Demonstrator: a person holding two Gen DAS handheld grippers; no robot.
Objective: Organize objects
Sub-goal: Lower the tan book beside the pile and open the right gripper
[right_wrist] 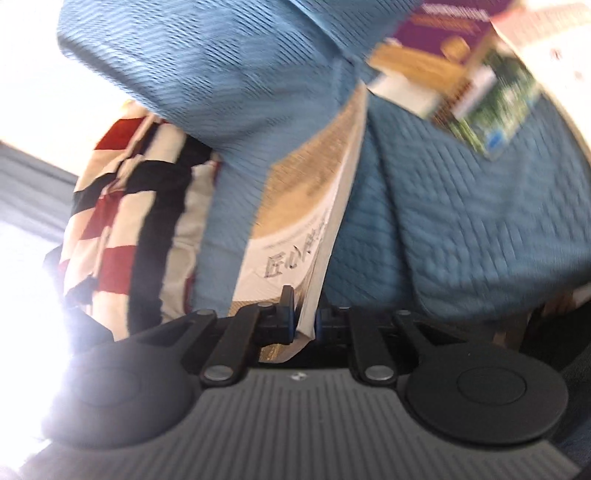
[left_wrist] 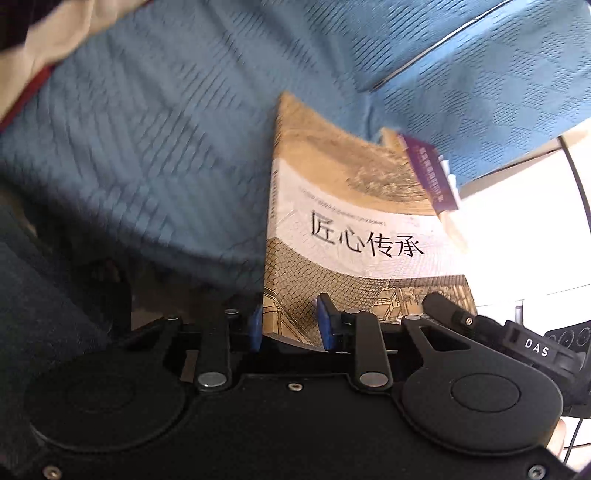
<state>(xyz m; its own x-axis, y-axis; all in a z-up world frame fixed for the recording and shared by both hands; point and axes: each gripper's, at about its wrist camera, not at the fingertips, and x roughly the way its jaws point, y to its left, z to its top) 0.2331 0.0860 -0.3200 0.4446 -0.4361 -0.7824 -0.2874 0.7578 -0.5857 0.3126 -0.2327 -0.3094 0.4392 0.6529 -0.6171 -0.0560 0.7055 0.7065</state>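
A tan book (left_wrist: 354,236) with a black Chinese title stands tilted above the blue bedding. My left gripper (left_wrist: 290,325) has its blue pads (left_wrist: 255,325) closed on the book's lower left corner, by the spine. In the right wrist view the same book (right_wrist: 317,206) appears edge-on. My right gripper (right_wrist: 306,321) is shut on its bottom edge, with the pages pinched between the pads. The right gripper's black body with a DAS label (left_wrist: 535,349) shows at the book's lower right corner in the left wrist view.
A blue quilted cover (left_wrist: 147,147) spreads under and behind the book. A purple book (left_wrist: 432,173) lies just beyond it, and a green-covered book (right_wrist: 495,99) lies beside the purple book (right_wrist: 443,29). A red, white and black striped cloth (right_wrist: 129,206) sits left.
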